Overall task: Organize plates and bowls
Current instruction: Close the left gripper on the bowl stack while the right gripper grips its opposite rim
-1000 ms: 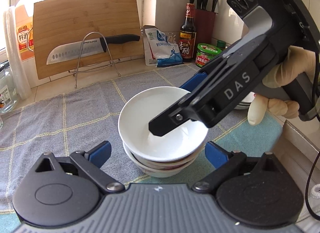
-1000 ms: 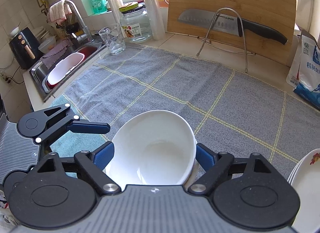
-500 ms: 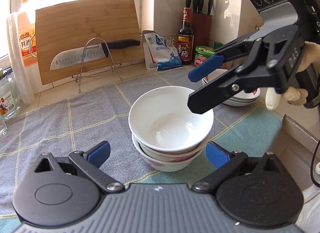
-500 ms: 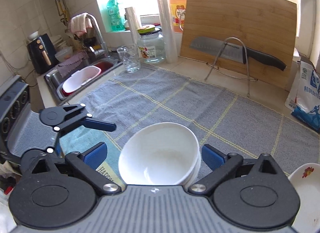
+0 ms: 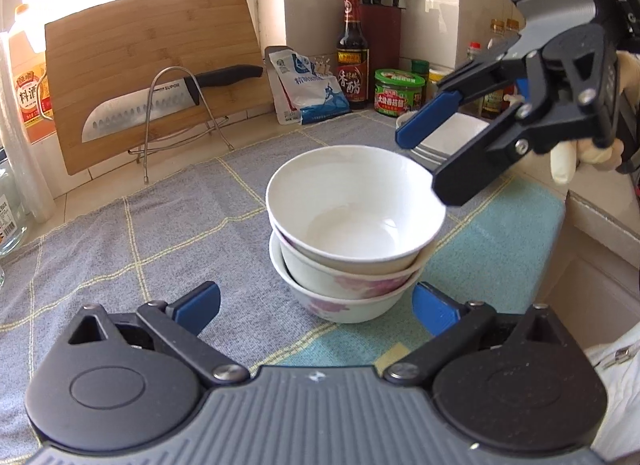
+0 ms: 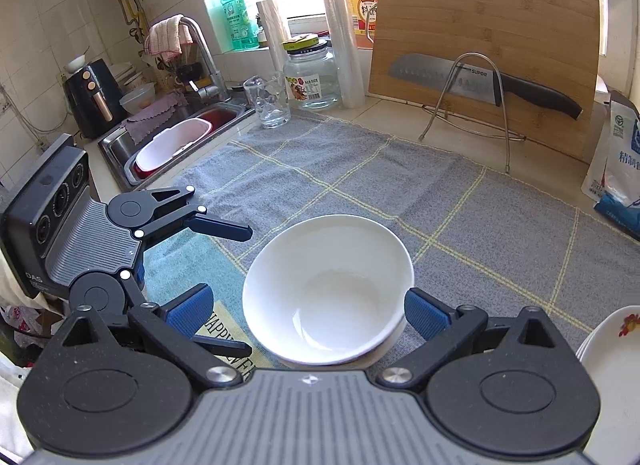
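Gaping wide, both grippers [image 5: 316, 305] [image 6: 308, 313] hold nothing — stacked bowls [image 5: 352, 233] sit between.

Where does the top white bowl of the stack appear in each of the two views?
Left wrist: top white bowl sits center, right of middle, above two flowered bowls.
Right wrist: the same bowl is low center, between the blue pads.
Shared landmark: knife on the wire stand.
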Tool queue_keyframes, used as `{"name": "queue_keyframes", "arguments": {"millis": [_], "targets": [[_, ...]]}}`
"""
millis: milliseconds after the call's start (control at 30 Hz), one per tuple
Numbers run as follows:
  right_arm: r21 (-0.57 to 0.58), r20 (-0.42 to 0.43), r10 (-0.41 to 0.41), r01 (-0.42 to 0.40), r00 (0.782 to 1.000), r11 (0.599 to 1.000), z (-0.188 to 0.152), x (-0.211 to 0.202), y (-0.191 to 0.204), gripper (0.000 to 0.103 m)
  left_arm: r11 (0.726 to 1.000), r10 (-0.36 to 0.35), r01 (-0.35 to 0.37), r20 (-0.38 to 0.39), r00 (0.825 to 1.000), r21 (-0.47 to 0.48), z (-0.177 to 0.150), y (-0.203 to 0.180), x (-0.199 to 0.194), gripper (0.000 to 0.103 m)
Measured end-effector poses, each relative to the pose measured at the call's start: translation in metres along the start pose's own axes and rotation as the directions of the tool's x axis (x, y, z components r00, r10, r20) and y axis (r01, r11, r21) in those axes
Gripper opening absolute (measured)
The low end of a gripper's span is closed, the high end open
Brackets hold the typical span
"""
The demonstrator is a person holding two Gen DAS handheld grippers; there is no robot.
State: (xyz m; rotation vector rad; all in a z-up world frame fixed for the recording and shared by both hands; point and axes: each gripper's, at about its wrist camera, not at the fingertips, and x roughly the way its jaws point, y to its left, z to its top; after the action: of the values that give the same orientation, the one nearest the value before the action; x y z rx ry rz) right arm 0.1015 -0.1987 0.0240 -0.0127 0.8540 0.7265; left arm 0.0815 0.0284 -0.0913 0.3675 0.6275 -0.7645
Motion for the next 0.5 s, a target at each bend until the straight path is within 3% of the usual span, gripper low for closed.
{"name": "queue_keyframes", "arguments": {"millis": [233,500], "targets": [[-0.206,-0.08,-0.187,0.167,0.979,0.964,-0.023,0.004,0.001,0.103,0.991,-0.06,0.066,-0.055,0.997,0.118,-0.001,0.002,0.017,0.102],[-0.355,-0.147,-0.234,0.169,0.961,0.92,-0.048,0.054,0.012,0.103,0.961,-0.129,0.153,-0.116,0.985,0.228,0.002,0.004,0.04,0.101]]}}
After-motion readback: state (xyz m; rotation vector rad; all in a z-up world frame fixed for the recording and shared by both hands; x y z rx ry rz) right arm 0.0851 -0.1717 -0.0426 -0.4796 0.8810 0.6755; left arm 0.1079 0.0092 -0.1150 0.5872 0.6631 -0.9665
